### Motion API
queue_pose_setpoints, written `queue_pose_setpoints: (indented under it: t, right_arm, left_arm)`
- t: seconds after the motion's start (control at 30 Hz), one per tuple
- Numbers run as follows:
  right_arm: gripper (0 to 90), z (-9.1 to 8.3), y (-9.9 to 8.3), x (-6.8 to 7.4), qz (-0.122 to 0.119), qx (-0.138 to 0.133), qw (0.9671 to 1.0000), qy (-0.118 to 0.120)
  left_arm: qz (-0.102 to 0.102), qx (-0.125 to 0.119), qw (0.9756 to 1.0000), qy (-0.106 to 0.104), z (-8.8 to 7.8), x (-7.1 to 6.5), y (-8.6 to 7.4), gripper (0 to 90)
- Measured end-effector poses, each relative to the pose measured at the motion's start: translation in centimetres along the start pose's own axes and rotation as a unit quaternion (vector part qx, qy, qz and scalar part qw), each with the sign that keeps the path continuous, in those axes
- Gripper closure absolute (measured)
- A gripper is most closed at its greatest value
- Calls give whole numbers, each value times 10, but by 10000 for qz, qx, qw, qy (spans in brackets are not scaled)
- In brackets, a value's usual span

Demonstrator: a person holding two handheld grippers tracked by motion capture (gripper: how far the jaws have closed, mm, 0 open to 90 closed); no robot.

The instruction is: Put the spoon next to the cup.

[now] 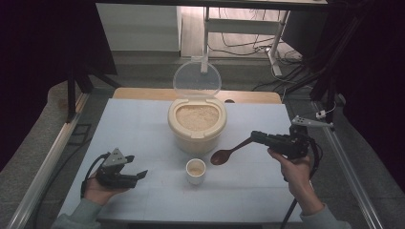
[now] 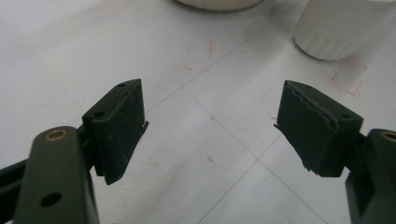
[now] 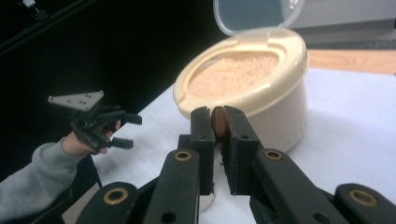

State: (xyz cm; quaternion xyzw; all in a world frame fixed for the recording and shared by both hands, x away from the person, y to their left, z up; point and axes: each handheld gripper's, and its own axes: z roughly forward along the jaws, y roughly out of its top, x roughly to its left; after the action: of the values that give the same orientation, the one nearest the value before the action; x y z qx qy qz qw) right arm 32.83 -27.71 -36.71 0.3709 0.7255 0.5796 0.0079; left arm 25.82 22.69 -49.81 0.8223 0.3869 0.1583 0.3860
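Right gripper [image 1: 255, 136]: clamped on the brown wooden spoon [image 1: 228, 153], held above the white table [image 1: 133, 138] beside the small white cup [image 1: 196, 171].
Left gripper [image 1: 138, 172]: jaws apart, holding nothing.
Round cream tub [image 1: 197, 125]: lid up.

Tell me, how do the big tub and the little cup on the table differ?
The cream tub is far wider and taller than the white cup. The tub has a clear hinged lid standing open behind it; the cup has no lid. The tub is filled nearly to its rim with pale grain, while the cup holds just a little at the bottom. Both stand upright on the white table and hold the same-looking grain.
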Motion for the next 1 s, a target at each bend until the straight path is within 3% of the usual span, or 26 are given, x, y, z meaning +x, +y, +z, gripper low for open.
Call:
queue_pose_setpoints:
  t: [0.2,0.5,0.67,1.0]
  right_arm:
    - [837,1,-8,-4,96,329,9994,22]
    - [836,24,-25,-7,198,849,9959,243]
    - [837,39,-36,-5,286,1142,9922,414]
    - [836,71,-56,-4,354,1759,9815,663]
  left_arm:
    - [4,-16,10000,5,-1,-1,0,233]
    - [7,9,10000,11,0,0,0,233]
    - [12,1,10000,10,0,-1,0,233]
    - [13,10,10000,11,0,0,0,233]
